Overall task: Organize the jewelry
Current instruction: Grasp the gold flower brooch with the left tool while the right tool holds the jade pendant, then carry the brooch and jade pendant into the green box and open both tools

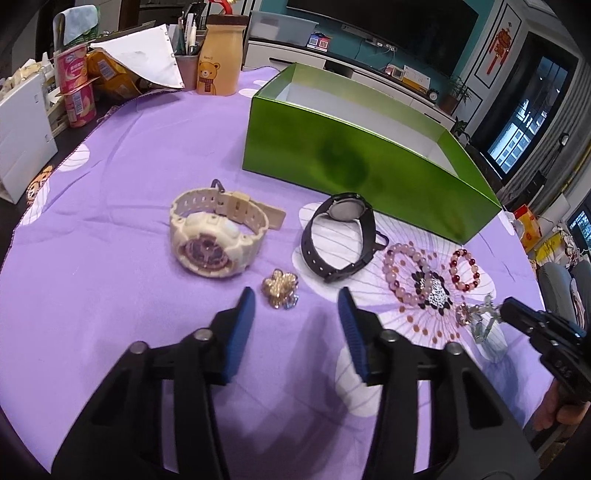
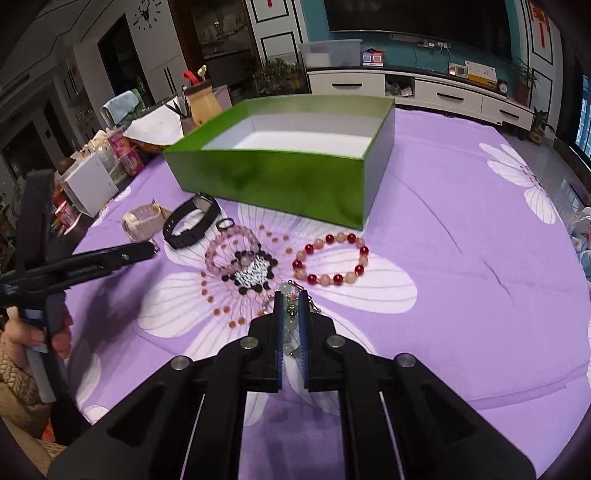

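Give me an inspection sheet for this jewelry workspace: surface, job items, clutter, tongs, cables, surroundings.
Surface: purple floral tablecloth, smooth with slight creases.
Job's things: open green box, nothing visible inside; cream watch; black watch; gold brooch; pink bead bracelet; red-and-peach bracelet; pale green bead piece.
Clutter: bear bottle, pen cup, red snack cans, white box at the far left edge.
Tongs: left tongs open near the brooch; right tongs closed on the green bead piece.
Cables: nothing seen on the table.
Surroundings: TV, white cabinet, houseplants.
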Demonstrator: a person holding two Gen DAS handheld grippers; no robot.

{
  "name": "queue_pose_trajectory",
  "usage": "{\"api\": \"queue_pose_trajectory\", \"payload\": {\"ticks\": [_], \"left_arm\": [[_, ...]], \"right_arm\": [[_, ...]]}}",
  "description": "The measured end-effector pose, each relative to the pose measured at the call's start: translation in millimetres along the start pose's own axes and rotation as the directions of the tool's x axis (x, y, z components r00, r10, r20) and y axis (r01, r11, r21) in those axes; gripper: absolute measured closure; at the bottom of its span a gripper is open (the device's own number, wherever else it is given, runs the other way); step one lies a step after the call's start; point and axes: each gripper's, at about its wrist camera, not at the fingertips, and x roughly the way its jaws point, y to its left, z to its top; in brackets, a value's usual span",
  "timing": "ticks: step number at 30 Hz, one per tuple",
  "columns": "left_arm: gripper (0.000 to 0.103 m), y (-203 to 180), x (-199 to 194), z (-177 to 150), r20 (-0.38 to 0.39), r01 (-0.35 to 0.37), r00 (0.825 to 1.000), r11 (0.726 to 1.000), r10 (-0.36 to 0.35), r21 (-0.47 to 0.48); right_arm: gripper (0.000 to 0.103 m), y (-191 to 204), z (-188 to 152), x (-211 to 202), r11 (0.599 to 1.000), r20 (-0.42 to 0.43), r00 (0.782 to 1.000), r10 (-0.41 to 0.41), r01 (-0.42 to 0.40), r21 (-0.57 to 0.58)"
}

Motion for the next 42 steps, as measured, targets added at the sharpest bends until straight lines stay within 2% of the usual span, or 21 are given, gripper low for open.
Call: {"api": "queue_pose_trajectory", "payload": {"ticks": [5,9,18,27,35,42], "left_arm": [[0.067,0.6,8.6,2.2,-0.003,-0.006,1.000,1.000,0.006,0.011],[0.083,1.6,11.8,3.6,0.003,-0.018,1.000,1.000,0.018,0.021],[0.084,-1.5,9.0,1.8,0.009,-0.011,1.000,0.999,0.011,0.039],[0.084,-19.7,-25.1,12.7,0.073,0.037,0.996,0.996,-0.043,0.082],[0.084,-48.4,-39.5,48.9,0.119,0.084,0.988,0.985,-0.102,0.153],[0.083,-73.1,-35.0,93.6,0.157,0.098,0.979,0.977,-0.129,0.191]], "right_arm": [[0.096,1.8,3.1,-1.9,1.000,0.006,1.000,0.004,-0.004,-0.004],[0.096,4.1,3.2,0.6,1.000,0.001,1.000,0.009,-0.009,-0.008],[0.096,5.3,5.6,-0.6,1.000,0.007,1.000,0.010,-0.010,-0.012],[0.096,8.6,23.0,-19.2,0.999,0.070,0.997,0.022,-0.020,-0.025],[0.096,6.4,66.2,-38.5,0.999,0.179,0.983,0.032,-0.024,-0.045],[0.096,2.0,111.0,-36.2,0.998,0.247,0.968,0.037,-0.023,-0.060]]}}
